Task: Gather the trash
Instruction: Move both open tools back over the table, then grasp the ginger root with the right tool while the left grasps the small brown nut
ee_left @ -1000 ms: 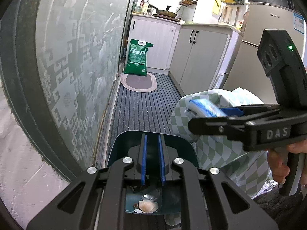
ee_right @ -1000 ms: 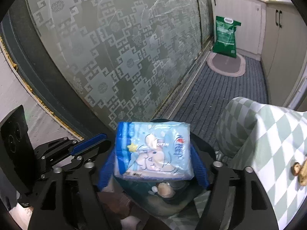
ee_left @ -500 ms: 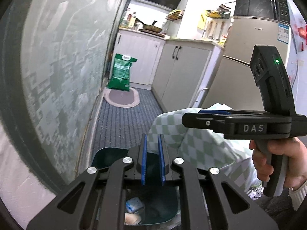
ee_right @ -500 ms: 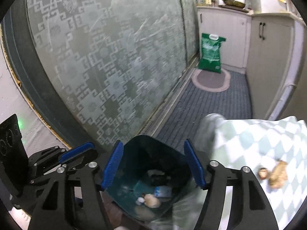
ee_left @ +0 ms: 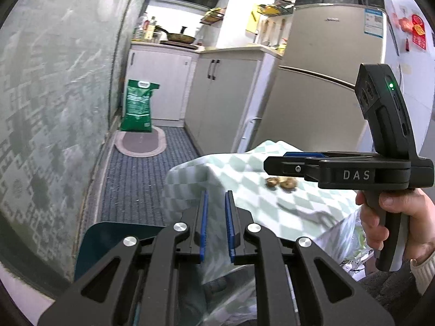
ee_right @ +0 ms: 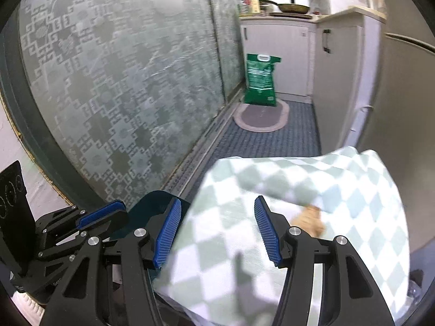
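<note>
A dark teal trash bin [ee_left: 108,239] stands on the floor below both grippers; its rim also shows in the right wrist view [ee_right: 152,203]. My left gripper [ee_left: 216,198] is nearly shut and empty, above the bin. My right gripper [ee_right: 216,212] is open and empty, over the edge of a table with a green-and-white checked cloth [ee_right: 299,190]. It also shows from the side in the left wrist view [ee_left: 274,160]. Two small brown scraps [ee_left: 281,182] lie on the cloth; in the right wrist view they are a blurred tan shape [ee_right: 308,218].
A patterned frosted glass door [ee_right: 122,81] runs along the left. A green sack [ee_left: 137,108] and an oval mat [ee_left: 140,144] lie at the far end of the striped floor. White cabinets [ee_left: 225,103] and a fridge [ee_left: 320,81] stand to the right.
The right gripper opened and dropped the blue packet into the bin. Both grippers then rose and swung right, from over the bin toward the table.
</note>
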The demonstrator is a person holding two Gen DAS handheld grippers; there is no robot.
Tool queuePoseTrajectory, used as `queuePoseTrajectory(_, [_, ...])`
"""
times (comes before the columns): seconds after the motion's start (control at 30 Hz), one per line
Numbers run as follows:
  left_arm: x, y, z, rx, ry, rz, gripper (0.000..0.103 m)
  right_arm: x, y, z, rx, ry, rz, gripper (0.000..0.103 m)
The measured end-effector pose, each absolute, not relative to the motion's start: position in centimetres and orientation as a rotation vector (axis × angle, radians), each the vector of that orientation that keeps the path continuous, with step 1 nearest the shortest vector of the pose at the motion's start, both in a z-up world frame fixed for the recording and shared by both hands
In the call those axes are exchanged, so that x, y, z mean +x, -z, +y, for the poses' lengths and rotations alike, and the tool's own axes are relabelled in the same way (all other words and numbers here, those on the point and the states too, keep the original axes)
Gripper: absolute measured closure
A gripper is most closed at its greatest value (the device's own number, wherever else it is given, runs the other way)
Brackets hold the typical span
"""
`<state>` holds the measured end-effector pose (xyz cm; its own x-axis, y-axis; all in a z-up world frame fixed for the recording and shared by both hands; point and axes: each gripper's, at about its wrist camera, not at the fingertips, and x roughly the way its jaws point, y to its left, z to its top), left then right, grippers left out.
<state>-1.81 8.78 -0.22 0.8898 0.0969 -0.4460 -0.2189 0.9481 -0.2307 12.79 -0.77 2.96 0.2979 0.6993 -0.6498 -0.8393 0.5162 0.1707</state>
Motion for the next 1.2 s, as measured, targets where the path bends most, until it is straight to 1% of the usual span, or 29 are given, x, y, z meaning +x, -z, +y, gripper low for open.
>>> queuePoseTrajectory(0.07, [-0.9,0.1,8.0,-0.271,-0.143,0.447,0.084,13.3,-3.0,-1.9,-0.219,-1.017,0.738,0.046])
queuePoseTrajectory(0.2, [1.1,-0.1,6.4,-0.219,-0.087,0.464,0.081,14.0,-3.1,-3.5,-0.291,-0.991,0.712,0.046])
queuePoseTrajectory(0.23, [1.8,0.0,5.8,-0.194,-0.079,0.48,0.078,14.3,-2.9,-4.0,-0.307,-0.989,0.711,0.046])
queuePoseTrajectory(0.37, [3.7,0.5,4.6,-0.129,-0.048,0.533,0.075,14.9,-2.2,-4.8,-0.386,-1.03,0.71,0.041])
queuePoseTrajectory(0.43, [4.5,0.7,4.5,-0.118,-0.037,0.551,0.072,15.0,-1.5,-5.0,-0.45,-1.051,0.701,0.041])
queuePoseTrajectory(0.5, [5.1,0.8,4.5,-0.118,-0.031,0.56,0.07,15.3,-0.9,-5.3,-0.458,-1.057,0.714,0.041])
queuePoseTrajectory(0.57, [5.9,0.9,4.5,-0.124,-0.028,0.569,0.064,15.9,-0.2,-5.4,-0.463,-1.062,0.737,0.04])
queuePoseTrajectory(0.8, [8.6,1.7,4.3,-0.114,-0.038,0.652,0.063,17.1,1.1,-4.5,-0.49,-1.105,0.762,0.039])
queuePoseTrajectory(0.87, [8.9,1.8,4.5,-0.132,-0.038,0.663,0.064,17.2,1.4,-4.0,-0.508,-1.103,0.756,0.036])
queuePoseTrajectory(1.1, [9.6,1.9,4.3,-0.138,-0.017,0.682,0.064,18.6,1.9,-2.9,-0.488,-1.086,0.788,0.036])
queuePoseTrajectory(1.13, [9.7,1.9,4.2,-0.134,-0.016,0.685,0.064,18.9,2.0,-2.8,-0.474,-1.091,0.803,0.039])
queuePoseTrajectory(1.17, [9.9,1.9,4.0,-0.131,-0.015,0.687,0.064,19.1,2.0,-2.8,-0.47,-1.09,0.806,0.051])
queuePoseTrajectory(1.2, [10.0,2.0,3.9,-0.13,-0.014,0.689,0.064,19.2,2.0,-2.9,-0.469,-1.092,0.808,0.057])
